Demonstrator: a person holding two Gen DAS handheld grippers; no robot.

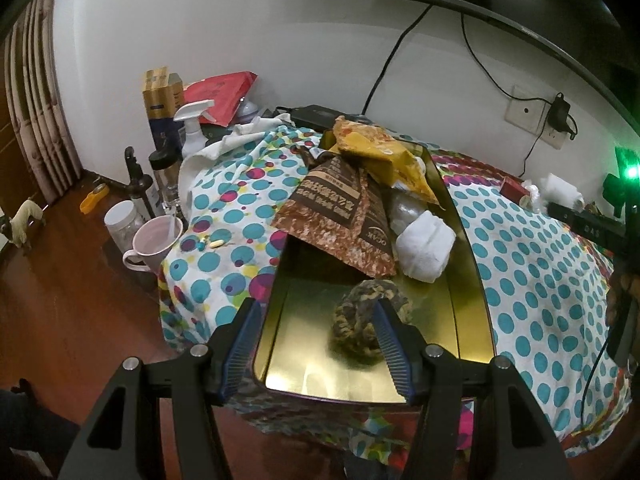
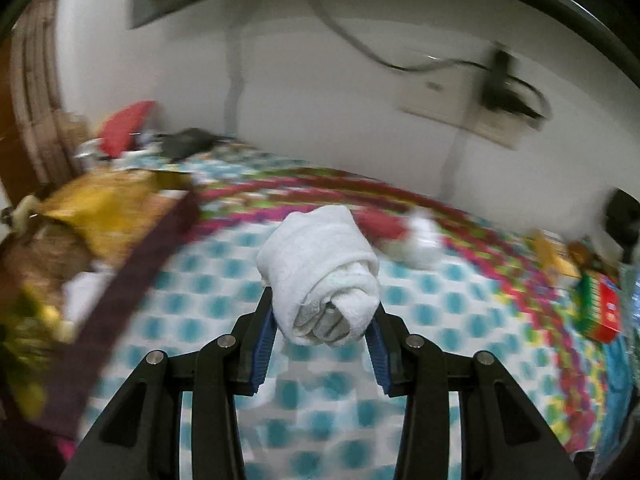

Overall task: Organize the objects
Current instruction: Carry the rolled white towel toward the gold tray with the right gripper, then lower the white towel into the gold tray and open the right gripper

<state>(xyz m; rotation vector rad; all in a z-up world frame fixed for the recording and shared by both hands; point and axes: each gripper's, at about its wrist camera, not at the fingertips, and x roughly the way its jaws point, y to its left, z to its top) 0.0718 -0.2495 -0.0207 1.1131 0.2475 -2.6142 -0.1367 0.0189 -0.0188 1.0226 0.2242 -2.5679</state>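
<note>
Right tongs (image 2: 324,316) tilted down — towel roll (image 2: 320,264) clamped

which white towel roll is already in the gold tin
The towel roll beside the brown packet lies in the tin; the other roll is clamped in the right gripper.

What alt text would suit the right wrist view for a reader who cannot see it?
The right gripper grips a rolled white towel above a polka-dot cloth. A gold tin heaped with snack packets lies blurred at left.
</note>
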